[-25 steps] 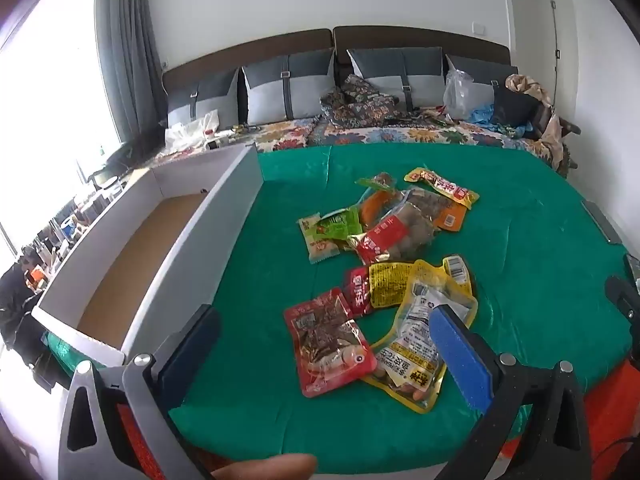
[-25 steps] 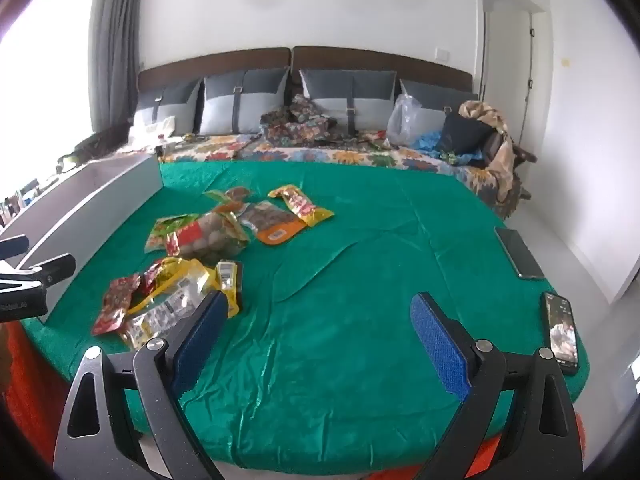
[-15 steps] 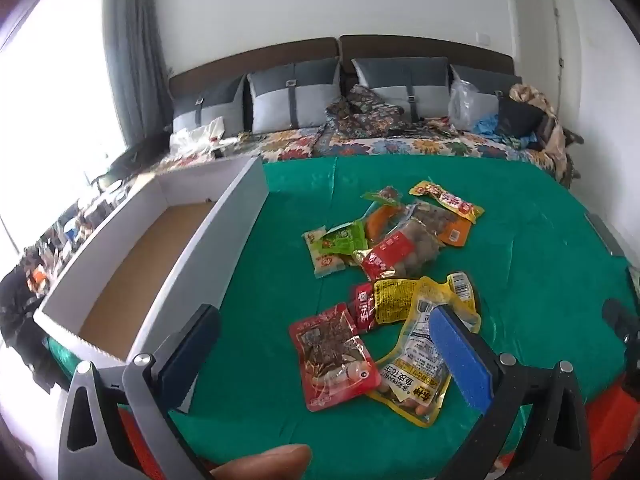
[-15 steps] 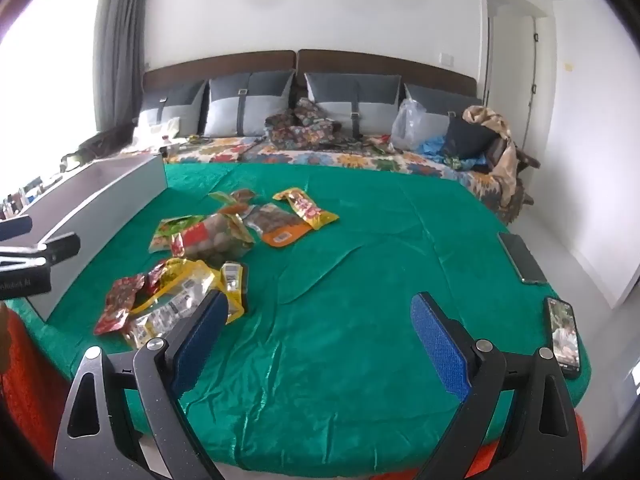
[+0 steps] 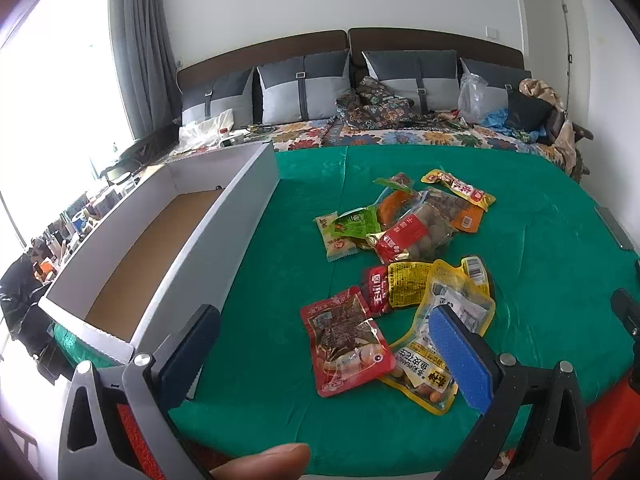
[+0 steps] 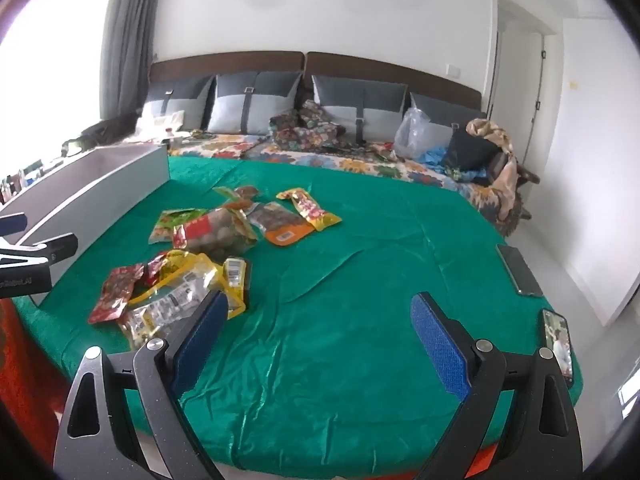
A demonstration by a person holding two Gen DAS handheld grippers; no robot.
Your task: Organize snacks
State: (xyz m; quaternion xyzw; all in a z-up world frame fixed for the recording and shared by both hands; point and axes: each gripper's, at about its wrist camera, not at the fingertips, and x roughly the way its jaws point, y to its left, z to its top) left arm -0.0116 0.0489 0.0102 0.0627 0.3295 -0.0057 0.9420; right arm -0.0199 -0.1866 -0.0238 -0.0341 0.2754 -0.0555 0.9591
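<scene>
Snacks lie in a loose heap on the green cloth (image 5: pixel 280 320) — spread over the middle of the bed, just right of the box. Going left to right in the left wrist view: a long white box (image 5: pixel 208 248) with a brown cardboard floor sits along the cloth's left edge, open at the top. Next comes the left gripper (image 5: pixel 324 352), its jaws spread wide and holding nothing, hovering above the near end of the heap. Between its fingers lies a red fish packet (image 5: pixel 344 340), with a yellow peanut pouch (image 5: pixel 444 332) touching it on the right and partly under the blue pad. Farther back sit a green packet (image 5: pixel 356 222), a clear bag with a red label (image 5: pixel 412 236) and a yellow-red wrapper (image 5: pixel 458 190).

In the right wrist view the right gripper (image 6: pixel 320 340) is also wide open and empty — over bare cloth, right of the heap. Two phones (image 6: pixel 520 270) rest near the cloth's right edge.
</scene>
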